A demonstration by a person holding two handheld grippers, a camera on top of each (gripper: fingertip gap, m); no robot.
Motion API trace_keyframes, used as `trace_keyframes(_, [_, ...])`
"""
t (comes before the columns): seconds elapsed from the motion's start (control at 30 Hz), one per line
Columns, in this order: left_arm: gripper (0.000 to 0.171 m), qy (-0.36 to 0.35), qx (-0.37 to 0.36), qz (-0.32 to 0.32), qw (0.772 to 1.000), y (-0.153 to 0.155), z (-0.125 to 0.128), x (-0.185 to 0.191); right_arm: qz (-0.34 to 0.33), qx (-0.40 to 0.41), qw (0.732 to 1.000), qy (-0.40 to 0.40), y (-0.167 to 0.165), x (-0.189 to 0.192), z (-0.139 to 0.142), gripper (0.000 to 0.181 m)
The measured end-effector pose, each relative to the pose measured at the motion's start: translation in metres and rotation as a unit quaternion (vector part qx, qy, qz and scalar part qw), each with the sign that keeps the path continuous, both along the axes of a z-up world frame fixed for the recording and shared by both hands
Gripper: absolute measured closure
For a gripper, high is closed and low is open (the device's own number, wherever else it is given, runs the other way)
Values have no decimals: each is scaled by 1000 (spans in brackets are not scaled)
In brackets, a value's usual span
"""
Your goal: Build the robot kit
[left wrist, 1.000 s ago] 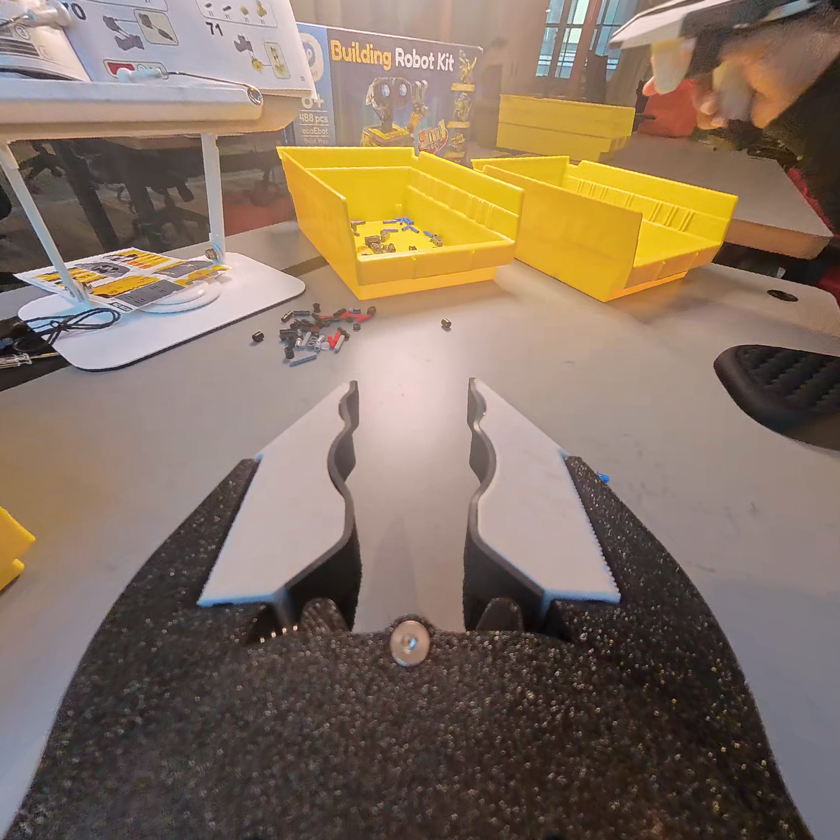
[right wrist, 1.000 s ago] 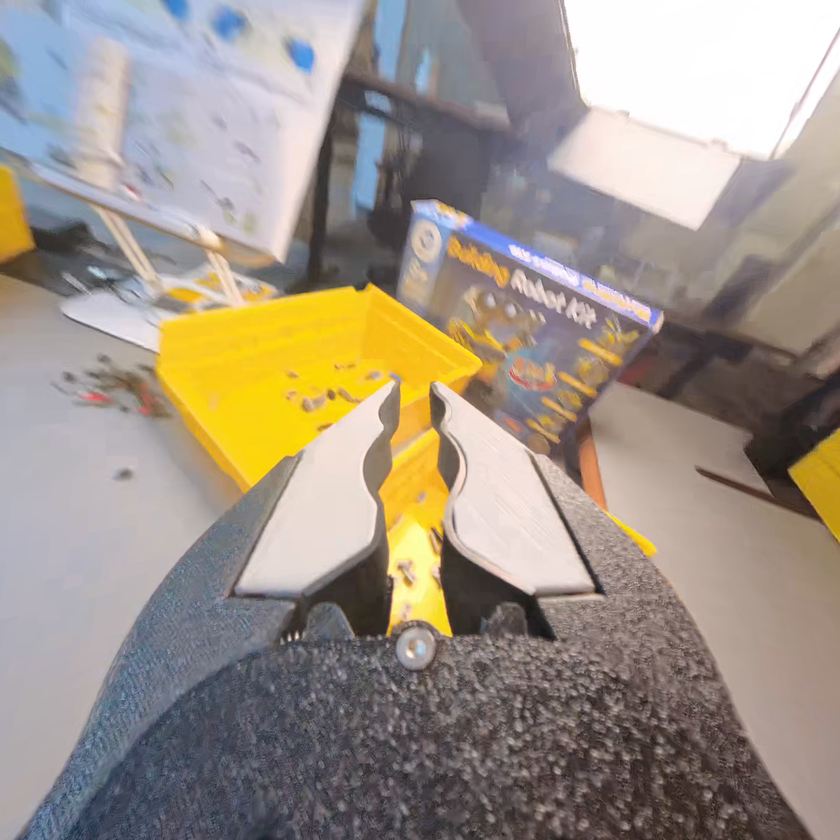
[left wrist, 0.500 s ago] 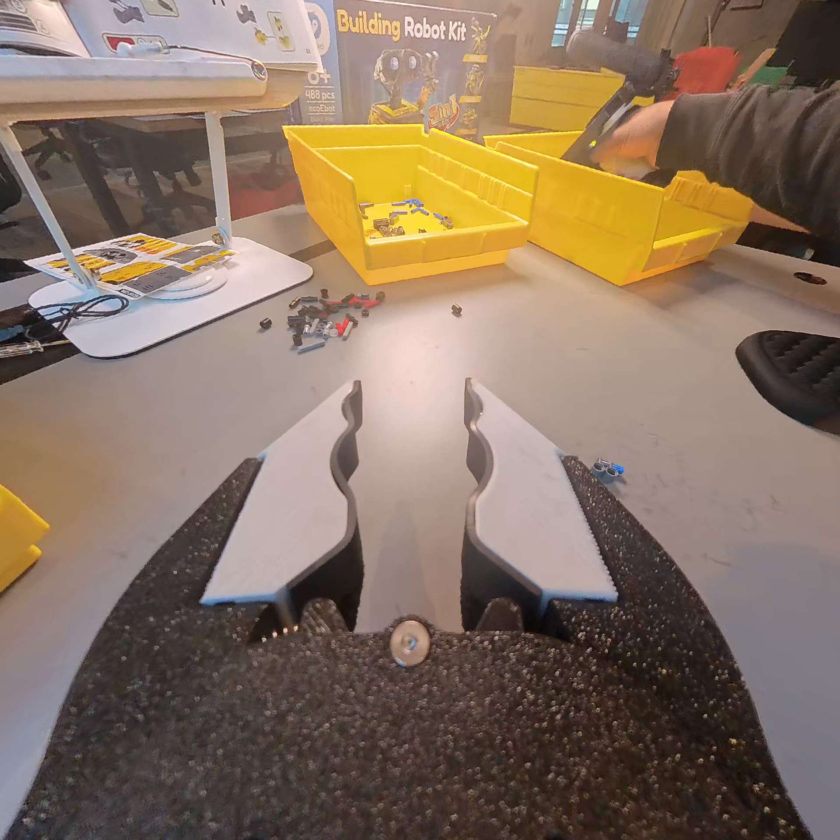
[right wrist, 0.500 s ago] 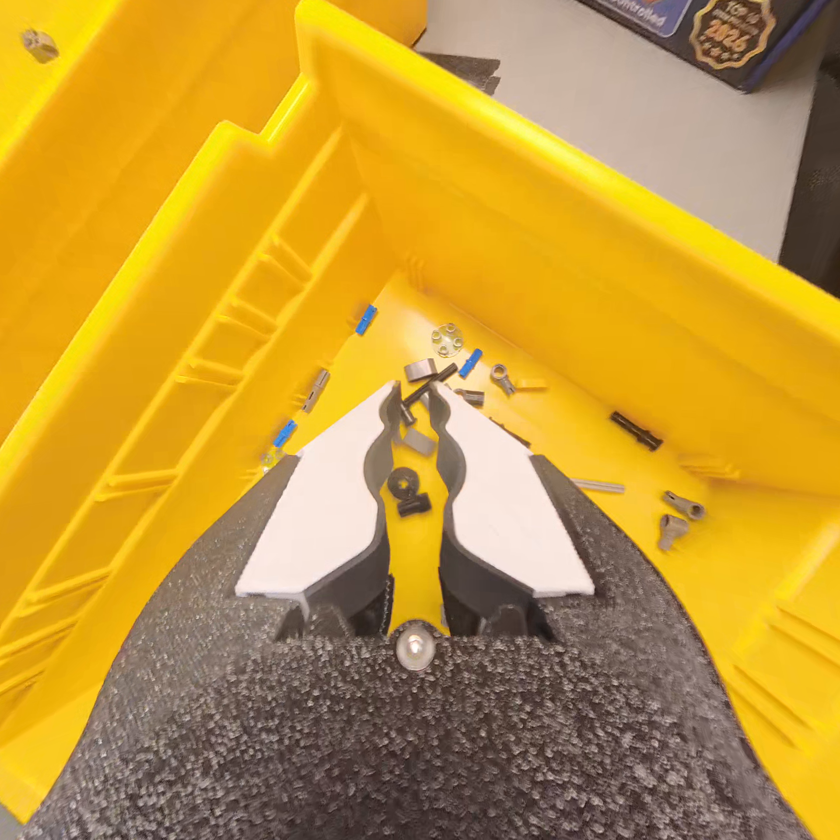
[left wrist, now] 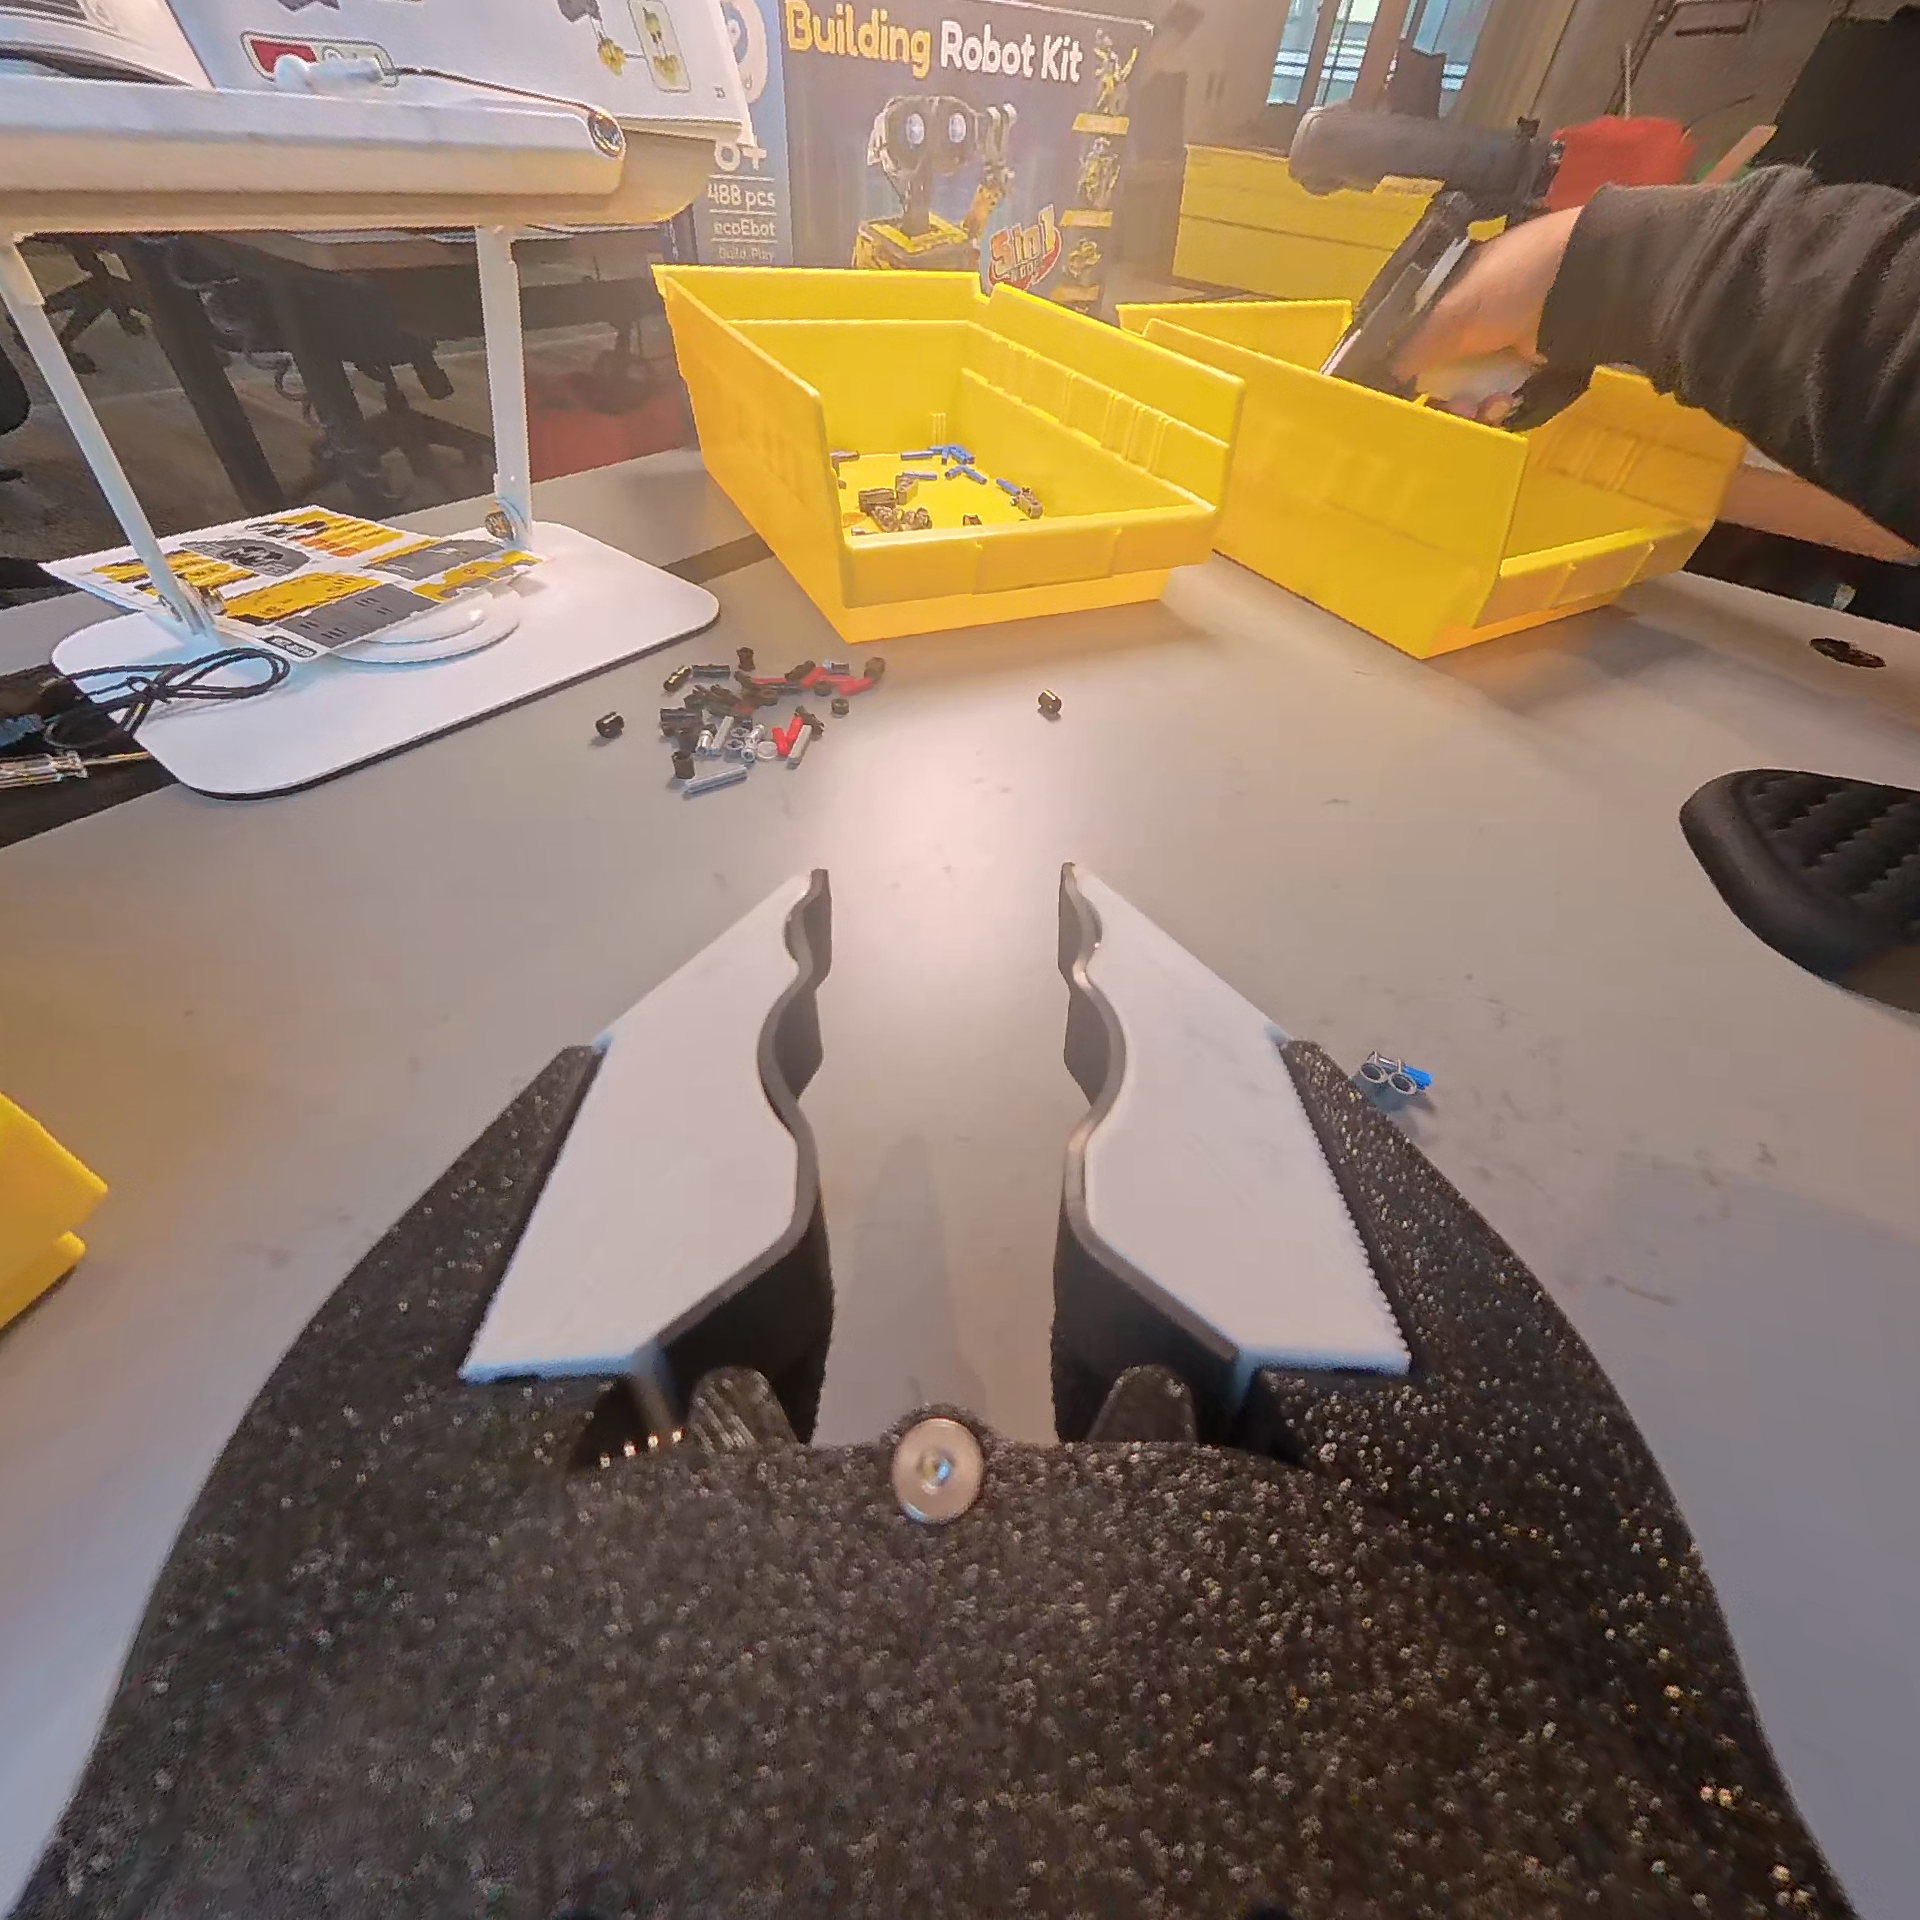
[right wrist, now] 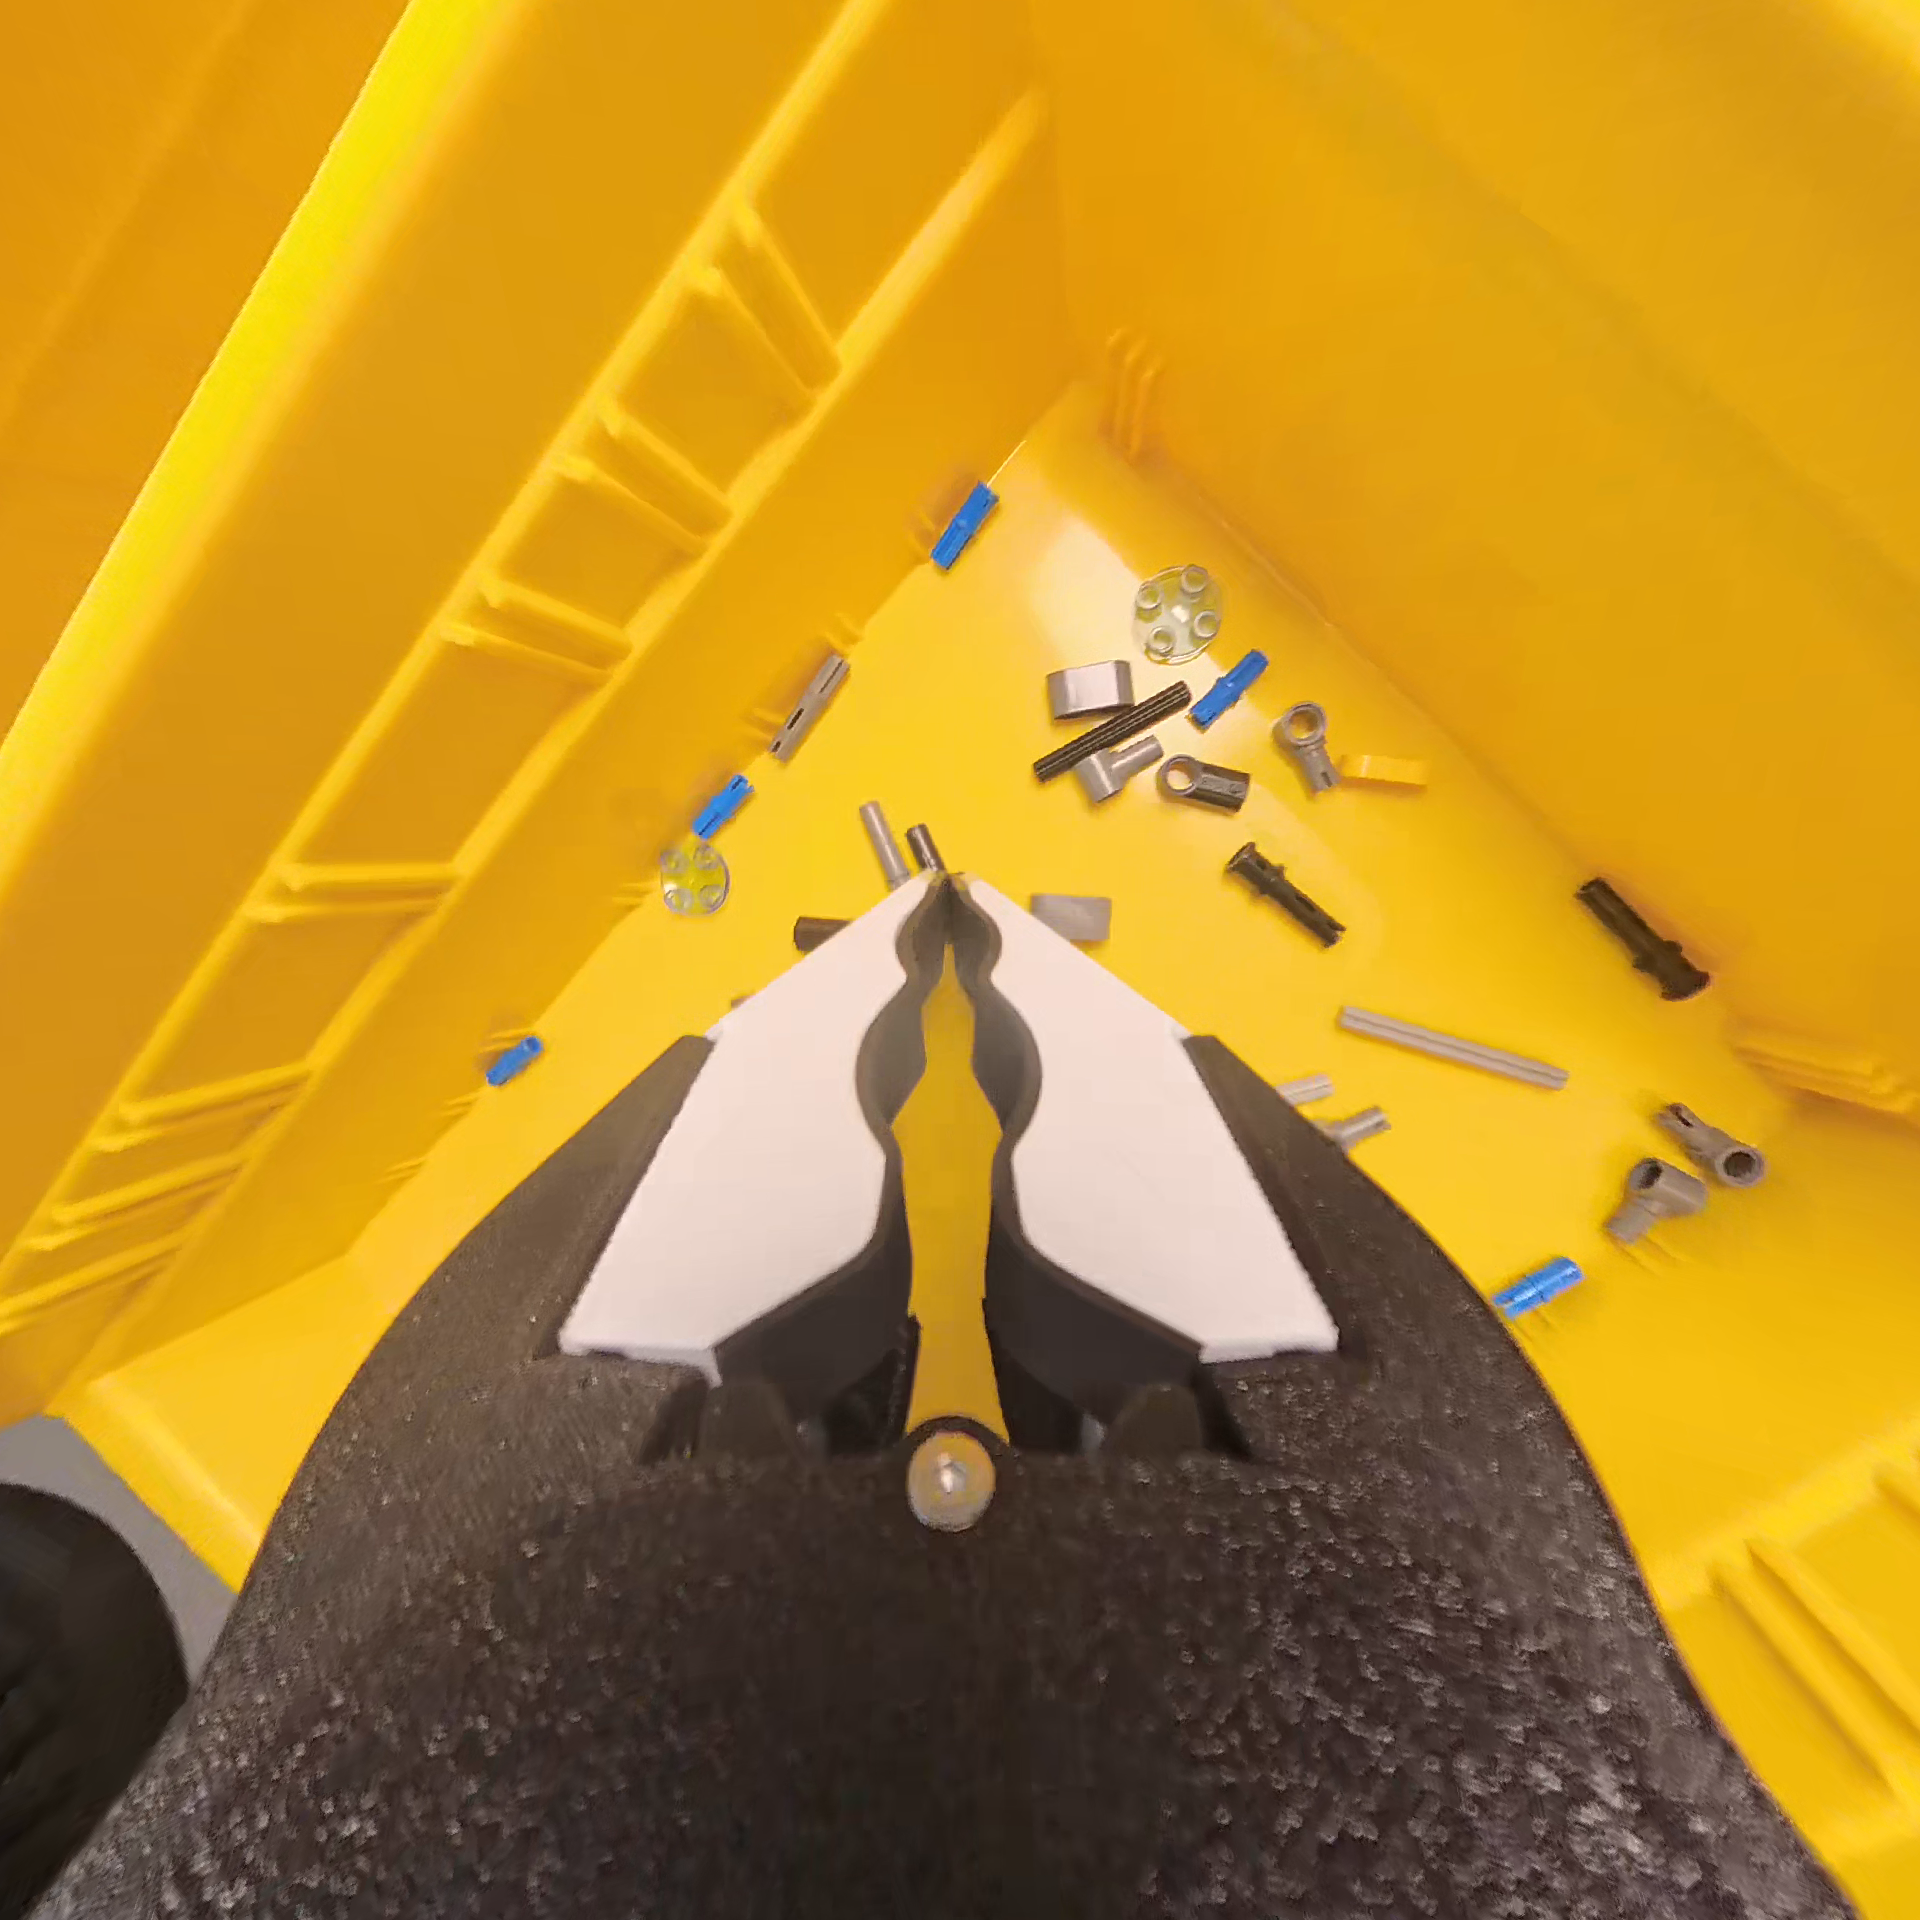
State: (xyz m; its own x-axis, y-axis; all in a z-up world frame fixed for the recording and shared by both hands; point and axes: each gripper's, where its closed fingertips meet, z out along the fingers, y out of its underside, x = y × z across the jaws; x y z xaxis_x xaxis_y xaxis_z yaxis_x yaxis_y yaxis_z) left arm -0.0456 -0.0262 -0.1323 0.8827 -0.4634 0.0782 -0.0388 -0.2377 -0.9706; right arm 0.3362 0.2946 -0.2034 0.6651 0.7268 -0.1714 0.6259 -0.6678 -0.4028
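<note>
My right gripper (right wrist: 945, 883) reaches down inside a yellow bin (right wrist: 623, 436). Its tips are closed on the end of a small black pin (right wrist: 923, 847), which lies beside a grey pin (right wrist: 881, 840). Several small black, grey and blue parts lie on the bin floor around it, among them a black axle (right wrist: 1110, 731) and a long grey axle (right wrist: 1452, 1047). My left gripper (left wrist: 945, 894) is open and empty, low over the grey table (left wrist: 1247, 831). In the left wrist view a hand holds the right gripper (left wrist: 1403, 301) in the right-hand yellow bin (left wrist: 1371, 499).
A second yellow bin (left wrist: 997, 582) holding small parts stands at the back middle. Also there: a loose pile of small parts (left wrist: 758, 717), a small blue piece (left wrist: 1397, 1081), a white booklet stand (left wrist: 416, 665), a kit box (left wrist: 956, 135) and a black pad (left wrist: 1818, 873). Tip to tip, the grippers are about 50 centimetres apart. The black axle (right wrist: 1110, 731) is closer to my right gripper, around 4 centimetres from its tips; the left tips are 55 centimetres off.
My right gripper swung from above the bins down into the right bin, went lower and closed its jaws on a small black pin. The left gripper stayed open and barely moved.
</note>
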Motion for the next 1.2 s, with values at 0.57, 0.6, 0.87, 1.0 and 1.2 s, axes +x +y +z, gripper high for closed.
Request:
trace_keyframes(0.57, [130, 3, -6, 11, 1000, 5, -2, -4, 100, 61, 941, -317, 27, 86, 18, 171])
trace_keyframes(0.6, [130, 3, -6, 10, 1000, 5, -2, -3, 132, 51, 929, -343, 23, 90, 15, 171])
trace_keyframes(0.87, [130, 7, -2, 10, 1000, 3, -1, -3, 261, -20, 861, -436, 13, 107, 0, 169])
trace_keyframes(1.0, [130, 4, -6, 8, 1000, 3, -2, -3, 270, -68, 857, -435, 8, 115, 1, 169])
trace_keyframes(1.2, [130, 4, -10, 6, 1000, 4, -3, -3, 300, -117, 838, -440, 1, 117, -5, 171])
